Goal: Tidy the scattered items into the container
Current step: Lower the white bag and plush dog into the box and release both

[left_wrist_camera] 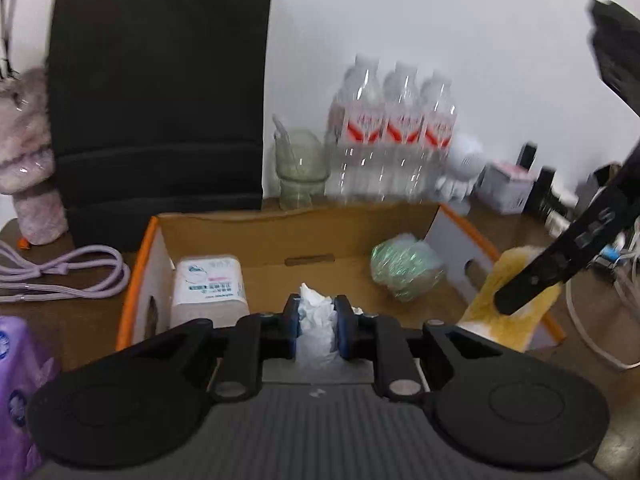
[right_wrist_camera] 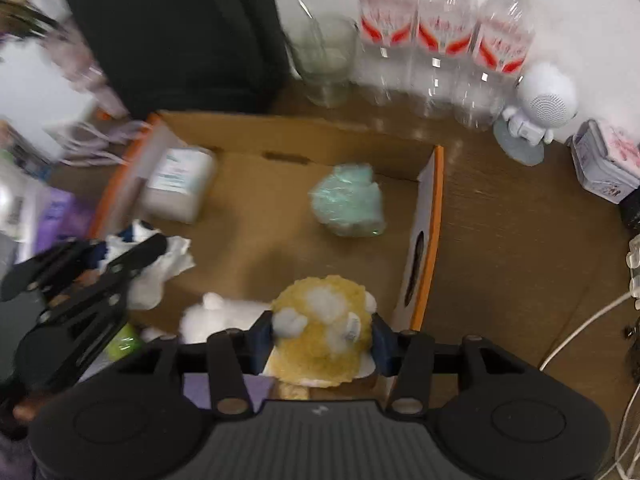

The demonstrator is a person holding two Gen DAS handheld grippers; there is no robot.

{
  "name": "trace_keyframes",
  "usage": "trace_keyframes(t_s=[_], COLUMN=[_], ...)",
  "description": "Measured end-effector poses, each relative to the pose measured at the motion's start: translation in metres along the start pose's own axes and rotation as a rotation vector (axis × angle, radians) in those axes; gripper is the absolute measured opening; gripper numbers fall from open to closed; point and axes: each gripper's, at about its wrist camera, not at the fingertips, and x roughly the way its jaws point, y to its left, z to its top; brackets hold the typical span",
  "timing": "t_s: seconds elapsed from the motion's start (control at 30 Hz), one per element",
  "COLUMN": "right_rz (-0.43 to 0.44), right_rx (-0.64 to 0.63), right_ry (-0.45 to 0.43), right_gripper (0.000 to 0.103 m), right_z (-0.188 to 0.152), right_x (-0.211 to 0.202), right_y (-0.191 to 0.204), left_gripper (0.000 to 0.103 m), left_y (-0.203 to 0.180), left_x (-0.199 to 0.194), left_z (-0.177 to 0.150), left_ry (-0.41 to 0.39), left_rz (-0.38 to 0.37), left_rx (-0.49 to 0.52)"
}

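**Cardboard box in reach, both grippers loaded**

Cardboard box, orange-edged, sits open on the brown desk. Already on its floor: a white tissue pack at the left wall and a green crinkled bundle toward the right wall.

Left gripper: jaws drawn close together, clamped on a crumpled white tissue. From the left wrist view the tissue sits over the near edge of the box, floor directly ahead and below. In the right wrist view the same wad hangs at the box's near left corner.

Right gripper: jaws part-way apart, pressing both sides of a yellow and white plush toy. The toy is over the near right corner, just inside the right wall. This gripper points steeply down.

Key relation: both loads are just past the near rim, left load on the left side, right load on the right, with bare cardboard between. The toy's white end reaches leftward toward the tissue. Judgement: release can come from either hand; the right is better placed, since it points down into the box.

Risk: the toy is close to the right wall and could catch on its edge.

Frames are motion-blurred; fine contact is not certain.
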Motion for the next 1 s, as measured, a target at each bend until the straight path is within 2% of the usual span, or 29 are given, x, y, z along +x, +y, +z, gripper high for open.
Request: trace_keyframes(t_s=[0.07, 0.13, 0.2, 0.23, 0.27, 0.3, 0.33, 0.37, 0.43, 0.57, 0.63, 0.7, 0.73, 0.77, 0.8, 0.87, 1.0], right_rz=[-0.056, -0.090, -0.109, -0.127, -0.156, -0.177, -0.184, -0.189, -0.173, -0.071, -0.009, 0.011, 0.008, 0.002, -0.007, -0.018, -0.041], right_rx=[-0.023, -0.027, -0.031, -0.035, -0.043, -0.047, -0.056, -0.062, -0.053, 0.018, 0.050, 0.072, 0.078, 0.084, 0.087, 0.079, 0.007], right_ry=[0.046, 0.053, 0.014, -0.016, -0.050, -0.081, -0.110, -0.134, -0.191, -0.208, -0.202, -0.193, -0.185, -0.171, -0.165, -0.182, -0.142], right_gripper=[0.050, 0.056, 0.059, 0.065, 0.074, 0.078, 0.083, 0.082, 0.082, 0.083, 0.083, 0.077, 0.060, 0.036, 0.037, 0.033, 0.026], right_z=[0.009, 0.015, 0.019, 0.020, 0.020, 0.021, 0.021, 0.021, 0.020, 0.023, 0.020, 0.017, 0.015, 0.014, 0.013, 0.011, 0.003], right_x=[0.025, 0.042, 0.049, 0.052, 0.055, 0.059, 0.062, 0.064, 0.057, 0.027, 0.020, 0.027, 0.035, 0.046, 0.056, 0.063, 0.041], right_y=[0.003, 0.004, 0.005, 0.007, 0.009, 0.011, 0.013, 0.015, 0.016, 0.005, -0.001, -0.002, -0.001, -0.001, -0.001, 0.000, 0.009], left_gripper=[0.019, 0.020, 0.029, 0.033, 0.044, 0.054, 0.057, 0.057, 0.058, 0.073, 0.073, 0.064, 0.060, 0.051, 0.038, 0.021, 0.020], left_y=[0.001, 0.005, 0.009, 0.010, 0.011, 0.013, 0.014, 0.015, 0.016, 0.019, 0.020, 0.018, 0.016, 0.014, 0.013, 0.012, 0.009], left_x=[0.016, 0.026, 0.031, 0.032, 0.033, 0.033, 0.034, 0.033, 0.029, 0.014, 0.013, 0.019, 0.024, 0.027, 0.031, 0.036, 0.032], left_z=[0.001, -0.001, -0.004, -0.005, -0.007, -0.008, -0.008, -0.008, -0.006, 0.008, 0.011, 0.009, 0.006, 0.003, -0.001, -0.006, -0.011], left_ry=[0.026, 0.044, 0.055, 0.054, 0.047, 0.042, 0.045, 0.052, 0.052, 0.032, 0.059, 0.103, 0.126, 0.140, 0.150, 0.185, 0.195], left_rz=[0.031, 0.053, 0.052, 0.049, 0.044, 0.037, 0.036, 0.042, 0.045, 0.070, 0.083, 0.074, 0.066, 0.060, 0.057, 0.070, 0.079], left_rx=[0.008, 0.004, 0.008, 0.012, 0.007, -0.003, -0.015, -0.022, -0.018, -0.002, -0.009, -0.016, -0.008, 0.000, 0.004, 0.004, 0.034])
